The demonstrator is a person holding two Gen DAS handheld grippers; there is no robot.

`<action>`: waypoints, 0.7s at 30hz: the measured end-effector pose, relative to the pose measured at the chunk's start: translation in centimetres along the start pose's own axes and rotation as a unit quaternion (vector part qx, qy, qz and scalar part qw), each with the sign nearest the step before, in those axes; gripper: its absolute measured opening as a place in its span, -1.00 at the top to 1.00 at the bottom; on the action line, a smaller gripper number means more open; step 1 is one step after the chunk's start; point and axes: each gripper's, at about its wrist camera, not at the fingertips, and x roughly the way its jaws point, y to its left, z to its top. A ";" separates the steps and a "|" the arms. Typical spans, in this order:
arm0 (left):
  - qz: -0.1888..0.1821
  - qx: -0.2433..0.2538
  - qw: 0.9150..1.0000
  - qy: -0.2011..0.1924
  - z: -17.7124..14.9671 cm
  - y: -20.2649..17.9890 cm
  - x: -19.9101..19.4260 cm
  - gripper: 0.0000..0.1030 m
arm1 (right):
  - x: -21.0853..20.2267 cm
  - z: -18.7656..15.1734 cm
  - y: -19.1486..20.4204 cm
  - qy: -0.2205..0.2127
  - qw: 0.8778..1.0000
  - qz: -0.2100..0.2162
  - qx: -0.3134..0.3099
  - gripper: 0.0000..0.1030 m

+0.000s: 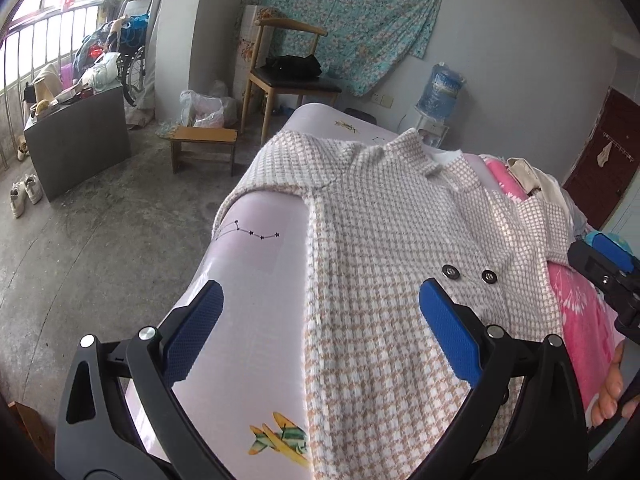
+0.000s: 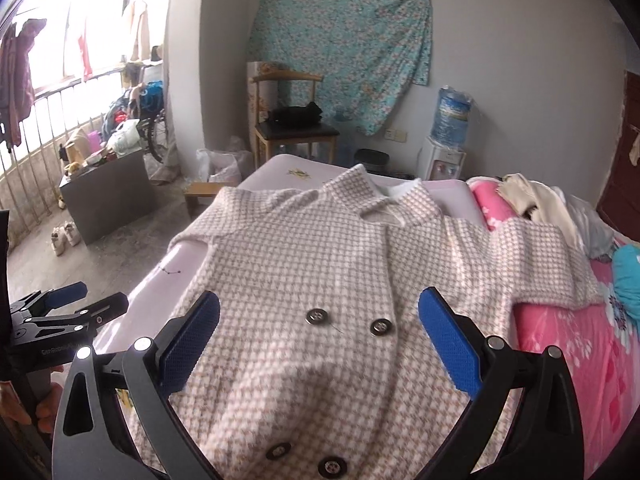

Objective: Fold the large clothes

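A: Where do both tools stand?
B: Left tool (image 1: 320,312) and right tool (image 2: 320,320) hang released, holding nothing, above the houndstooth coat (image 2: 312,256), spread button-side up on the bed (image 1: 256,248).
A: Best start?
B: Probably pinch the far sleeve (image 2: 536,256), folding inward smoothly.

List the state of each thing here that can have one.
coat: spread flat, front up, buttoned, unfolded
left gripper: open, empty, above the coat's edge
right gripper: open, empty, over the buttons
wooden chair: upright, black item on its seat
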 end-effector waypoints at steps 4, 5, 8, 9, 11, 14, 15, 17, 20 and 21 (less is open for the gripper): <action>-0.007 -0.032 0.999 -0.005 3.3 3.1 2.1 -0.84 | 4.5 1.6 2.1 0.028 0.998 0.045 -0.021 -0.88; -0.003 -0.046 0.999 0.005 4.2 4.1 3.1 -0.84 | 5.7 1.6 2.6 0.036 0.997 0.056 -0.024 -0.88; -0.014 -0.103 0.994 0.031 6.4 7.7 6.8 -0.84 | 8.9 1.7 4.0 0.065 0.994 0.079 -0.034 -0.88; -0.019 -0.127 0.991 0.047 6.9 9.1 8.3 -0.84 | 9.7 1.6 4.4 0.072 0.993 0.087 -0.037 -0.88; -0.034 -0.188 0.978 0.083 7.3 12.2 11.7 -0.84 | 10.9 1.3 5.0 0.083 0.991 0.094 -0.044 -0.88; -0.087 -0.296 0.940 0.147 6.8 16.6 17.0 -0.84 | 12.6 0.4 5.0 0.098 0.989 0.097 -0.055 -0.88; -0.099 -0.336 0.922 0.166 6.2 17.9 18.7 -0.84 | 13.1 0.0 4.8 0.103 0.988 0.097 -0.054 -0.88; -0.136 -0.395 0.888 0.191 4.9 19.9 21.8 -0.84 | 13.9 -0.3 4.3 0.116 0.987 0.096 -0.049 -0.88; -0.167 -0.475 0.836 0.218 3.2 22.3 25.5 -0.84 | 14.9 -0.8 3.3 0.132 0.986 0.091 -0.037 -0.88; -0.179 -0.494 0.821 0.225 2.8 22.8 26.7 -0.84 | 15.1 -0.9 3.0 0.135 0.986 0.090 -0.034 -0.88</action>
